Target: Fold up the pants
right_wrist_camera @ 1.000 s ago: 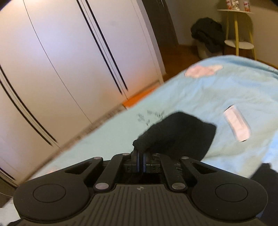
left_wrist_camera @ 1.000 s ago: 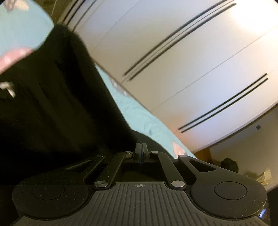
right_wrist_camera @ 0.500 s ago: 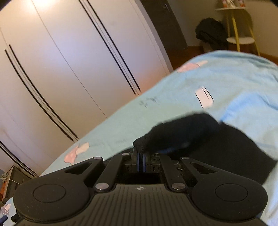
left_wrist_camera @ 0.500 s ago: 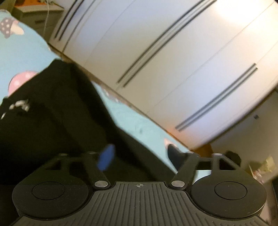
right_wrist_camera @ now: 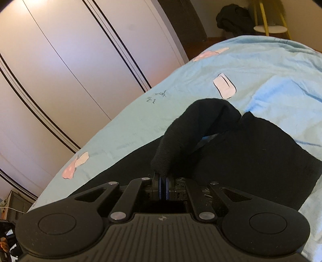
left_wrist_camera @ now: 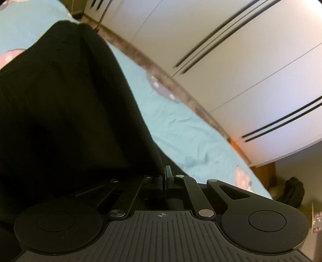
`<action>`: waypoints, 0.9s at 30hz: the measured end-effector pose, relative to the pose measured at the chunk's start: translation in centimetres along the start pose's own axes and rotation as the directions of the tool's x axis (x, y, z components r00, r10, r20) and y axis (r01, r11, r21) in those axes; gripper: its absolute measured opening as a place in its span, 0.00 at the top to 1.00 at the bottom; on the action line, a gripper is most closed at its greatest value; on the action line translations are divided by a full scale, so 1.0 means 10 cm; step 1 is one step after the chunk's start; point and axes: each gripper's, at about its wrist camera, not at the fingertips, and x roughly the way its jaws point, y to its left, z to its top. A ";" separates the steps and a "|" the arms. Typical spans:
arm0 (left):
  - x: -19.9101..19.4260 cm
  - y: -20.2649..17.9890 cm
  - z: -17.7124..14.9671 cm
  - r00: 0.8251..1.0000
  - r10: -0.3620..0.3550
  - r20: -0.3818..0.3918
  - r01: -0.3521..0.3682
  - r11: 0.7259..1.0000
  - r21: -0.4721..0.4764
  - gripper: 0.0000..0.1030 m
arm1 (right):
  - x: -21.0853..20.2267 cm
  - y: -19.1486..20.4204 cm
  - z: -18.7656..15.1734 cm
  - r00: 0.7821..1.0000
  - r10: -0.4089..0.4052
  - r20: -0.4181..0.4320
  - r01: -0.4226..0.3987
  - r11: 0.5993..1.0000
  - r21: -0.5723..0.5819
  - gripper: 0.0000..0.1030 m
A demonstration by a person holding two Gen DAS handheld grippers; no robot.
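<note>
Black pants lie on a light blue bedsheet. In the left wrist view the fabric fills the left half, and my left gripper is shut on its edge, with the cloth draped over the left finger. In the right wrist view my right gripper is shut on a lifted fold of the pants, which arches up from the rest of the fabric lying flat on the sheet.
White wardrobe doors with dark grooves run along the bed; they also show in the right wrist view. A dark clothes pile and a yellow-legged stand are beyond the bed's far end.
My left gripper opened half a second ago and has now shut on the pants edge again. My right gripper, still shut, has carried its fold over the flat fabric.
</note>
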 end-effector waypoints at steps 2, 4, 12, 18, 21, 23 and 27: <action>-0.21 -0.02 -0.04 0.997 -0.047 0.054 0.045 0.998 0.054 0.97 | -0.03 0.01 0.04 1.000 0.007 0.009 -0.007 1.000 0.001 0.96; -0.53 -0.03 -0.15 0.989 -0.101 0.104 0.091 0.991 0.099 0.97 | -0.13 0.03 0.09 0.999 0.022 0.030 -0.022 1.000 0.004 0.96; -1.87 0.38 -1.22 0.956 -0.194 0.220 0.155 0.971 0.181 0.97 | -0.67 -0.11 0.09 0.995 0.042 0.085 -0.042 0.999 0.001 0.96; -1.72 0.96 -1.92 0.987 -0.104 0.124 0.098 0.994 0.048 0.97 | -0.60 -0.42 -0.25 0.995 -0.098 -0.002 0.098 0.994 -0.041 0.96; -1.65 1.10 -1.90 0.993 -0.085 0.084 0.087 0.996 -0.014 0.95 | -0.48 -0.52 -0.41 0.987 -0.145 -0.067 0.142 0.989 -0.043 0.94; -1.64 1.17 -1.84 0.991 -0.040 0.131 0.046 0.998 -0.047 0.70 | -0.45 -0.58 -0.50 0.985 -0.151 -0.087 0.149 0.988 -0.030 0.91; -1.70 1.44 -1.82 0.983 0.045 0.180 -0.011 0.982 -0.186 0.47 | -0.43 -0.73 -0.58 0.993 -0.081 -0.090 0.086 0.995 0.048 0.79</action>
